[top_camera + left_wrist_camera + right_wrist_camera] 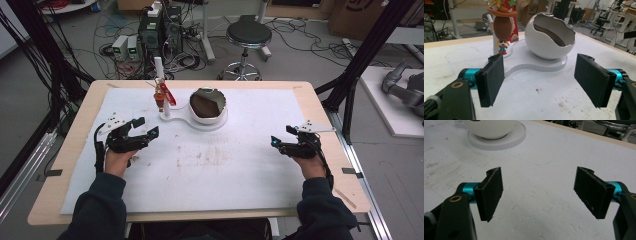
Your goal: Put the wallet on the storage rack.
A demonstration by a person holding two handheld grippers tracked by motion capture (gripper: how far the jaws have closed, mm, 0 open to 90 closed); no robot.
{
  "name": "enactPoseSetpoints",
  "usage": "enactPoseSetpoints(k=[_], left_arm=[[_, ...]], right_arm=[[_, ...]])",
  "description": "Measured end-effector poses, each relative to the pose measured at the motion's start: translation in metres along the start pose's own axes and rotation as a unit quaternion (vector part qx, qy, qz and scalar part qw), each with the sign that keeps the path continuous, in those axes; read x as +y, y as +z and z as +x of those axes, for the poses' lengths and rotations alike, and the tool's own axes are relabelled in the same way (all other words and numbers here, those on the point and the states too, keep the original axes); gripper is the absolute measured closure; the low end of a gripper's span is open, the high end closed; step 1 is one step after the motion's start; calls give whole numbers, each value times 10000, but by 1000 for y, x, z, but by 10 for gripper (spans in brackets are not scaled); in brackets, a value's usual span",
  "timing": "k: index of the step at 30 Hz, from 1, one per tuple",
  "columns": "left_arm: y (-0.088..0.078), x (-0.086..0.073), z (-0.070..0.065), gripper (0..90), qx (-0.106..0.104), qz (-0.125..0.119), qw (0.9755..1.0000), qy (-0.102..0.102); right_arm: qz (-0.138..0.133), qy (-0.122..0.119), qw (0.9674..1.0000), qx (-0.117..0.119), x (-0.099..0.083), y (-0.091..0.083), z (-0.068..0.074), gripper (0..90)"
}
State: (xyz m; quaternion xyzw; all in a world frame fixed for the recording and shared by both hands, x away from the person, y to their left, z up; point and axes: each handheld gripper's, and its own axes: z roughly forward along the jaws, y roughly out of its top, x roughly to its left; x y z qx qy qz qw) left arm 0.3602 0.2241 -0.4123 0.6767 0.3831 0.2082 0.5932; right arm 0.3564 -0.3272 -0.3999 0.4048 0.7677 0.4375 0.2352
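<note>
A white egg-shaped bowl (208, 106) with a broken-looking rim and brown inside sits on a white base (176, 116) at the table's far middle. On a white post of that base hangs a small cowboy figure keychain (160, 95). In the left gripper view the bowl (550, 40) and figure (502, 27) stand just beyond the jaws. My left gripper (148, 127) is open at the left, pointing toward the base, nothing between its pads (492, 80). My right gripper (282, 136) is open at the right over bare cloth, pads (491, 192) apart, with the bowl (489, 127) far off.
A stained white cloth (210, 170) covers the wooden table (75, 150). Behind the table stand a black stool (247, 37), computer boxes (160, 30) and floor cables. Black frame posts (360, 55) flank the table. A grey robot arm (402, 87) lies on a board at right.
</note>
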Motion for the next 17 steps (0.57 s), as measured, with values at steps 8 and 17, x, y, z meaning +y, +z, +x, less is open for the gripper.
enactPoseSetpoints(k=[8,17], left_arm=[[-2,0,0,243,32,-70,10000,9],[-2,-1,0,245,25,-75,10000,-13]], right_arm=[[-28,33,10000,-12,-1,-1,-3,238],[-13,29,10000,-8,-1,0,-3,238]])
